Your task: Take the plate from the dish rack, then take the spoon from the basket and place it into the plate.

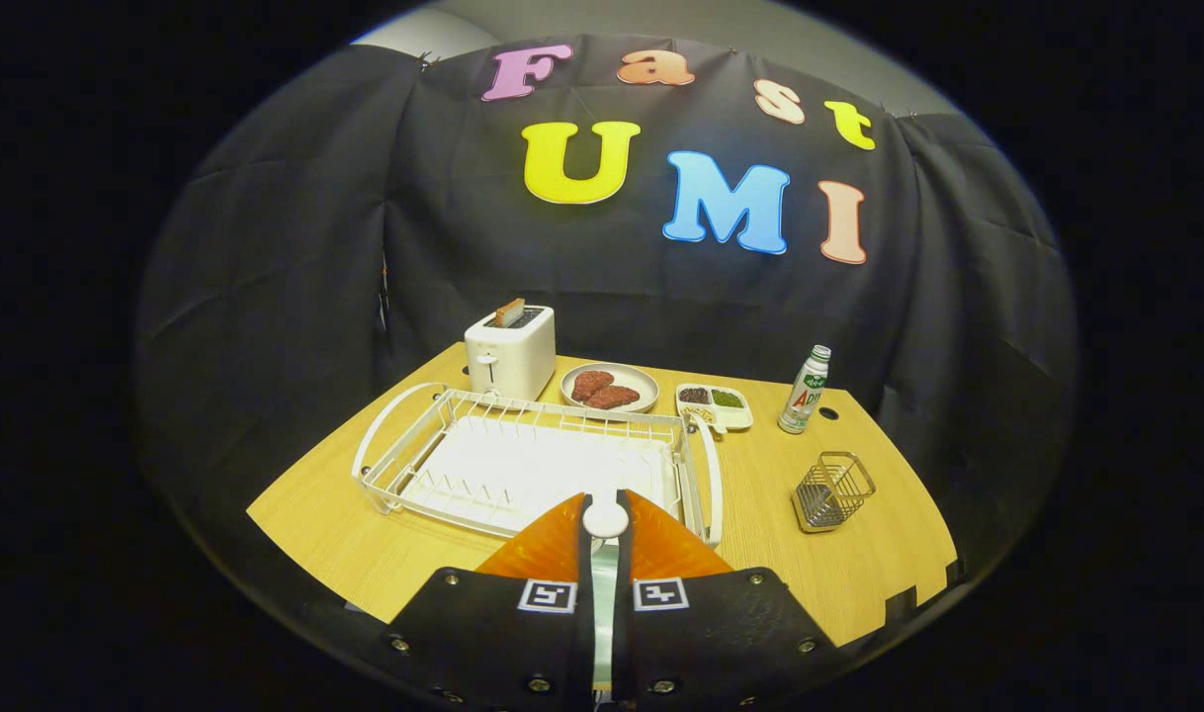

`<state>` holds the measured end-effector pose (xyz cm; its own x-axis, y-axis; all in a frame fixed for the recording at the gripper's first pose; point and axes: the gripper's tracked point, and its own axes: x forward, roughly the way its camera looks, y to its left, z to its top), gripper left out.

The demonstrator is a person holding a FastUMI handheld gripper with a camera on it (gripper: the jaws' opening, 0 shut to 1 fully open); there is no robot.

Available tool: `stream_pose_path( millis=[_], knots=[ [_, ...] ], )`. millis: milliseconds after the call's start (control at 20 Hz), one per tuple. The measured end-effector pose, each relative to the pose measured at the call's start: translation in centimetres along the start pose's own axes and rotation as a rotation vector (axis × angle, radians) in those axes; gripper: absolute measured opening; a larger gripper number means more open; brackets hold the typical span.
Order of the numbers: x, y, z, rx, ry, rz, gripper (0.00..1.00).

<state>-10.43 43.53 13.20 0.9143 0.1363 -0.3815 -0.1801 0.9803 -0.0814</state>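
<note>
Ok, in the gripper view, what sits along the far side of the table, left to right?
Toaster → plate of meat patties → divided sauce dish → bottle. Nearer, the gripper has its fingers closed on a white spoon-like piece, over the dish rack.

Toaster (510,353): white, at the far left of the worktop, with a brown slice of bread (509,312) sticking up out of its slot.
Round dish (610,387): just right of the toaster, with two brown meat patties lying on it.
Small tray (715,405): white, right of the round dish, with dark and green bits in its little boxes.
Bottle (805,391): standing up, white and green, far right.
Worktop (325,524): light wood.
</note>
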Motion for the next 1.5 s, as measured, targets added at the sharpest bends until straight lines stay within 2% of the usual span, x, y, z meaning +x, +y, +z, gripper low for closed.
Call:
stream_pose_path(
  millis=[450,750,1500],
  knots=[
    [0.0,3.1,-4.4,0.056,0.086,0.107,0.07],
    [1.7,4.0,-7.9,0.059,0.172,0.130,0.08],
    [3.3,2.2,-8.6,0.088,0.190,0.088,0.14]
  ],
)
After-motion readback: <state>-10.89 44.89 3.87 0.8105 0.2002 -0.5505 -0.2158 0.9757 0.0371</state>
